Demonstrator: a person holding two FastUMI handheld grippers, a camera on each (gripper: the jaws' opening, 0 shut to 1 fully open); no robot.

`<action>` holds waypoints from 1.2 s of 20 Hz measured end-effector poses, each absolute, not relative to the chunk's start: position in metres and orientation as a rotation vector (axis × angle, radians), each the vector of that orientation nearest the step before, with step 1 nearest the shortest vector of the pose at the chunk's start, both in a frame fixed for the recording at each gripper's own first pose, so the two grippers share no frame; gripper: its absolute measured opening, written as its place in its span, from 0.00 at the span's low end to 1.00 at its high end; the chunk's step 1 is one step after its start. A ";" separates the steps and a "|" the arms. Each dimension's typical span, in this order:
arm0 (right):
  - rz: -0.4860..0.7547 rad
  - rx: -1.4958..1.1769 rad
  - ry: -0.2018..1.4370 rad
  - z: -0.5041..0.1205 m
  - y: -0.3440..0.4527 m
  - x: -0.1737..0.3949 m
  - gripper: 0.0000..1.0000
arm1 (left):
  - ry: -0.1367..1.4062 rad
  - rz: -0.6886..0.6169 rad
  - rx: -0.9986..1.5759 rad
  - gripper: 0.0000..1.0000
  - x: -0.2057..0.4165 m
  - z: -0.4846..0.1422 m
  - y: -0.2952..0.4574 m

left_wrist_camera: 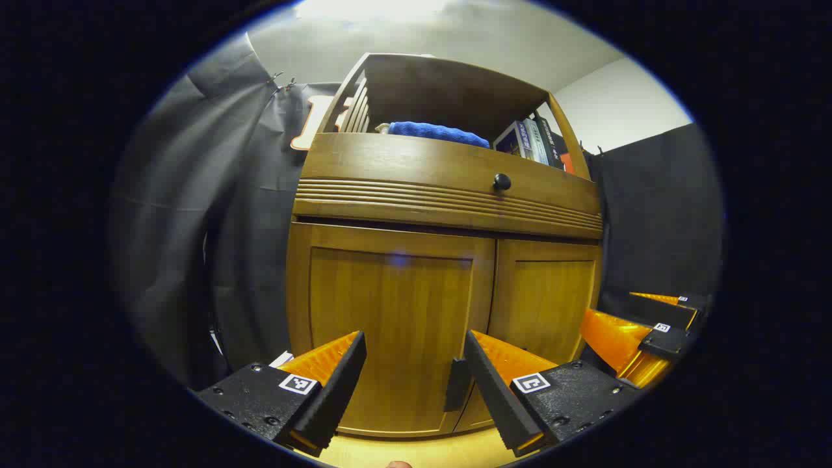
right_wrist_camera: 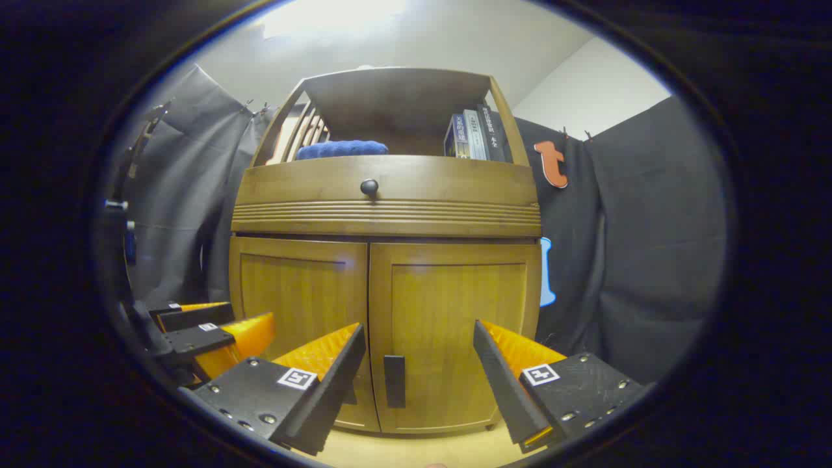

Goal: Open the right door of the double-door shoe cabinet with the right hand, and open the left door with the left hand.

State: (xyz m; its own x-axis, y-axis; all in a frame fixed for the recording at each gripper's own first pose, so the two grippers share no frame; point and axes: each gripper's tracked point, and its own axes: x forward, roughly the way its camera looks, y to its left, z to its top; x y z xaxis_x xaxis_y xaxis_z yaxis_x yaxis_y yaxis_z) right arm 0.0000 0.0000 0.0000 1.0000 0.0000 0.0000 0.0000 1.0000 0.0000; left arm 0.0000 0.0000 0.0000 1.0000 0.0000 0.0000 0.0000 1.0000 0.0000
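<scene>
A wooden shoe cabinet stands in front of me with both doors closed. In the left gripper view my left gripper (left_wrist_camera: 414, 338) is open in front of the left door (left_wrist_camera: 390, 305). That door's dark vertical handle (left_wrist_camera: 457, 383) sits just beside the right finger. The right door (left_wrist_camera: 543, 299) lies beyond, with my right gripper (left_wrist_camera: 621, 312) before it. In the right gripper view my right gripper (right_wrist_camera: 419, 328) is open in front of the right door (right_wrist_camera: 455, 305), and its dark handle (right_wrist_camera: 394, 380) stands between the fingers, farther off. The left gripper (right_wrist_camera: 250, 313) hovers by the left door (right_wrist_camera: 296, 299).
Above the doors is a drawer with a round black knob (right_wrist_camera: 369, 187). The open shelf on top holds a blue towel (right_wrist_camera: 341, 149) and several books (right_wrist_camera: 474, 133). Black cloth hangs on both sides. A light wooden floor (right_wrist_camera: 416, 448) runs under the cabinet.
</scene>
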 end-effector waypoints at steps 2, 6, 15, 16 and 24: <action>0.004 0.001 0.010 -0.004 0.003 0.004 0.99 | -0.003 0.007 0.006 0.92 0.002 0.003 0.005; 0.004 -0.002 0.025 -0.010 0.007 0.012 0.99 | 0.011 -0.007 0.021 0.92 0.005 0.007 0.004; 0.007 0.002 0.059 -0.028 0.012 0.031 0.99 | 0.026 -0.022 0.020 0.92 0.014 0.005 0.005; 0.009 0.003 0.072 -0.032 0.013 0.033 0.99 | 0.029 -0.018 0.018 0.92 0.014 0.003 0.007; 0.043 0.004 0.181 -0.074 0.033 0.075 0.76 | 0.037 0.030 0.022 0.94 0.014 -0.002 0.032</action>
State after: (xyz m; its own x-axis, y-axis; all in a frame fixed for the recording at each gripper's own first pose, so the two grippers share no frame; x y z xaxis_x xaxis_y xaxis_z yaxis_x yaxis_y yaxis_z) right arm 0.0749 0.0326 -0.0744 0.9827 0.0434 -0.1799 -0.0427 0.9991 0.0077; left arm 0.0136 0.0324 -0.0019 0.9988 0.0307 -0.0369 -0.0299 0.9993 0.0224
